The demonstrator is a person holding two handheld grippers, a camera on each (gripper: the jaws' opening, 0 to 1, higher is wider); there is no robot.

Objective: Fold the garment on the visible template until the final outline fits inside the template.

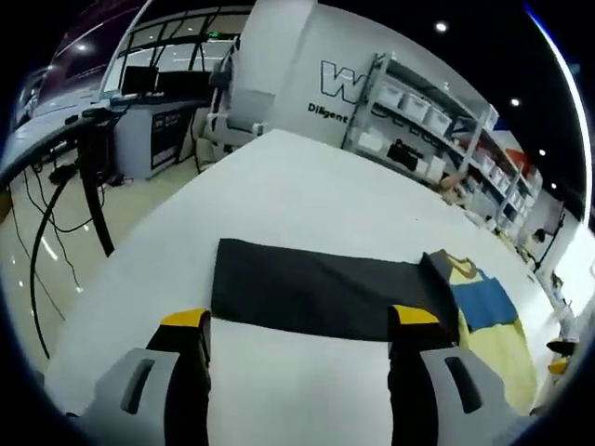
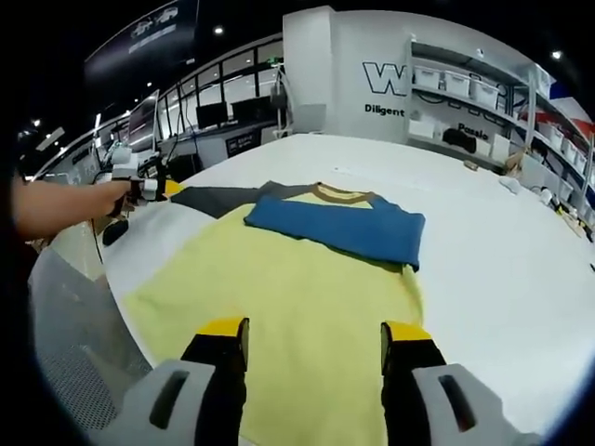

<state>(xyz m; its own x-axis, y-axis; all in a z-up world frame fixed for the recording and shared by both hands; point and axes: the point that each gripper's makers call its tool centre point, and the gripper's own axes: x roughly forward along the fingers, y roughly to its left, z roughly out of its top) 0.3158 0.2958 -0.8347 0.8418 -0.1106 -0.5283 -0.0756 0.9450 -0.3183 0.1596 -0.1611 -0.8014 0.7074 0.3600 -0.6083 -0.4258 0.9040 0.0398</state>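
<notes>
The left claw (image 1: pixel 297 327) stands wide and empty, its yellow-tipped jaws hovering at the near edge of the dark grey sleeve (image 1: pixel 311 293) that lies flat across the white tabletop (image 1: pixel 279 195). The right claw (image 2: pixel 314 336) is likewise wide and holds nothing; its jaws hang over the yellow body of the garment (image 2: pixel 297 307), near the hem. In the right gripper view a person's hand (image 2: pixel 119 197) carries the left claw in from the left, near the sleeve's far end.

The garment is a raglan shirt, spread on the tabletop with its brown collar (image 2: pixel 339 193) pointing away from the right claw and its hem toward it, so the long axis of the body runs from hem to collar. The grey sleeve stretches out sideways, across that axis. A blue sleeve (image 2: pixel 339 228) is already folded in across the chest, below the collar.

The likely trouble lies with the grey sleeve. If the left claw pinches only the top layer, or takes it off-centre, the sleeve may twist or land skewed over the blue one. Dragging it could also pull the yellow body askew or ruck it. The near edge of the tabletop lies close to the hem, so a tug that way may slide cloth over the edge. No template outline can be made out, so fit cannot be judged.
</notes>
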